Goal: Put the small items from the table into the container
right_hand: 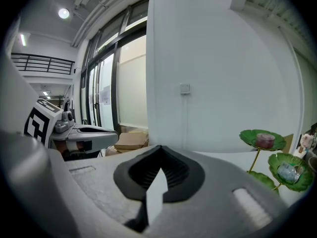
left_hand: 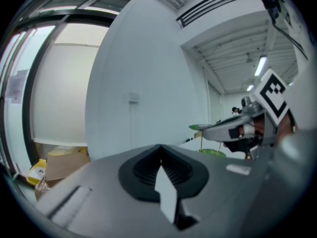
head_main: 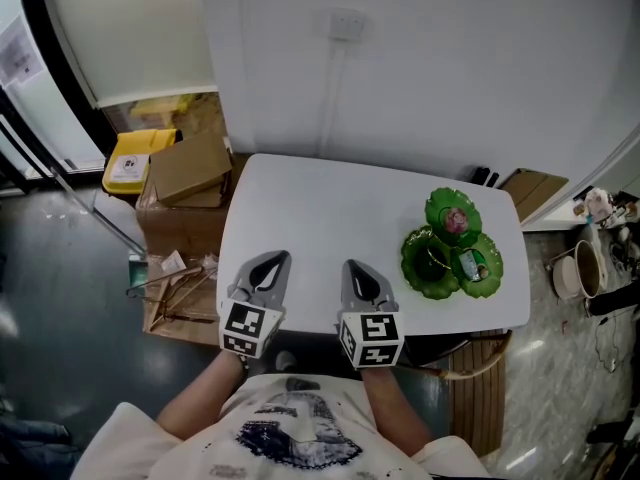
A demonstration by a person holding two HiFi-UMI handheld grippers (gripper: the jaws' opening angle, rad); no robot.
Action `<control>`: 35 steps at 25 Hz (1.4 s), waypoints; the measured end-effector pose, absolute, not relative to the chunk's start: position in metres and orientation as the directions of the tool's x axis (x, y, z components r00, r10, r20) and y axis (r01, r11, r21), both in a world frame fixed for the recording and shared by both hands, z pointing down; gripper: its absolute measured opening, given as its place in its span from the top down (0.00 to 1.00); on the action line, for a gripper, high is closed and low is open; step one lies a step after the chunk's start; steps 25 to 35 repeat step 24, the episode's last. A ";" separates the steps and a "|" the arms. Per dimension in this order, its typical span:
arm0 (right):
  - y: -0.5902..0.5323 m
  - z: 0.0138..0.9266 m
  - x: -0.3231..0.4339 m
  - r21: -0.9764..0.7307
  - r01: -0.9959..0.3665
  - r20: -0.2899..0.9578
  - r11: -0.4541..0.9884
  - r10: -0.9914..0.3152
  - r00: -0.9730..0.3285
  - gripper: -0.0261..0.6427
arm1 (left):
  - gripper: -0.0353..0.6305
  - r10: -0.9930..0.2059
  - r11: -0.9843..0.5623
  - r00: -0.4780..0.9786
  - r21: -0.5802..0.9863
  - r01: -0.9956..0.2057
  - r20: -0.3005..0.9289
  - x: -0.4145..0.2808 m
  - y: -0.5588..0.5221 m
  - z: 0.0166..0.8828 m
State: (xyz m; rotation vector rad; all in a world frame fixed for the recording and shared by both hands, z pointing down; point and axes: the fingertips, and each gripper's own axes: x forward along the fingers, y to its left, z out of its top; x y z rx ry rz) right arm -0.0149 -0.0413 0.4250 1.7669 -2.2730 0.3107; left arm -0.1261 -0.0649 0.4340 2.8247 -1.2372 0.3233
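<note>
Closest to my camera, the left claw (head_main: 270, 261) and right claw (head_main: 353, 266) sit side by side over the near edge of the white bench (head_main: 320, 213), each with its jaws pressed together on nothing. Ahead and to my right, well apart from both, the green leaf-shaped container (head_main: 418, 273) stands near the bench's right end. I see a pink item (head_main: 456, 220) on its top leaf and a pale wrapped item (head_main: 470, 264) on a lower one. Cardboard boxes (head_main: 190, 168) rest on the floor past the left edge.
</note>
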 end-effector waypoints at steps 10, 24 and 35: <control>-0.043 0.429 -0.020 -0.030 -0.965 0.325 0.261 -0.910 -0.256 0.96 | 0.96 -0.724 -0.679 0.657 -0.046 -0.733 0.209 -0.129 -0.067 0.436; -0.043 0.433 -0.023 -0.056 -0.961 0.321 0.271 -0.907 -0.274 0.96 | 0.96 -0.726 -0.675 0.652 -0.045 -0.737 0.218 -0.131 -0.068 0.441; -0.043 0.433 -0.023 -0.056 -0.961 0.321 0.271 -0.907 -0.274 0.96 | 0.96 -0.726 -0.675 0.652 -0.045 -0.737 0.218 -0.131 -0.068 0.441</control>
